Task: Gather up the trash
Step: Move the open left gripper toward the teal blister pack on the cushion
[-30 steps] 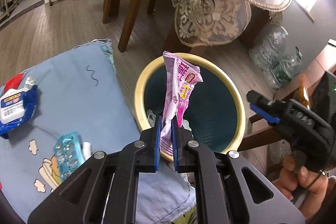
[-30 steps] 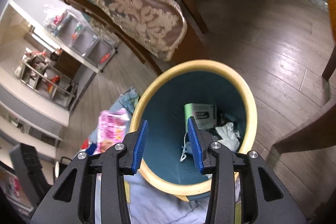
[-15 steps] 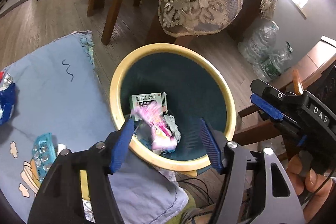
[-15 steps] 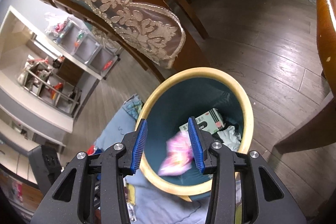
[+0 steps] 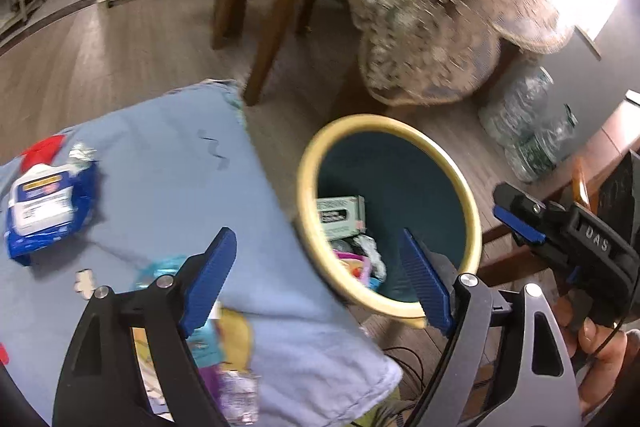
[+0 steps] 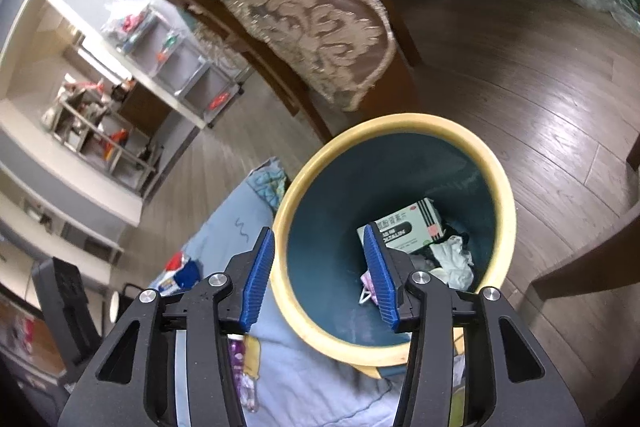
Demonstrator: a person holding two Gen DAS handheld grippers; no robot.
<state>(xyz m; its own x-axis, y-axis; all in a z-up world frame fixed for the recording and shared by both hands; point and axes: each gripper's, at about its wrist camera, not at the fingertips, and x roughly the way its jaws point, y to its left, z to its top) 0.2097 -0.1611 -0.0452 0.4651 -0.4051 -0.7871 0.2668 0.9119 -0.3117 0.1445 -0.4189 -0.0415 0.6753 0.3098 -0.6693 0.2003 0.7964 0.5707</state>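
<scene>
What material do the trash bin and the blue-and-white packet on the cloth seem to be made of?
Trash bin: probably plastic, smooth matte, with a cream rim and dark teal inner wall. Blue-and-white packet: apparently thin plastic film, glossy and crinkled, with a silvery torn end.

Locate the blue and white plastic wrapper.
In the left wrist view, the blue and white plastic wrapper lies far left on the light blue blanket, well left of the yellow-rimmed teal bin.
</scene>
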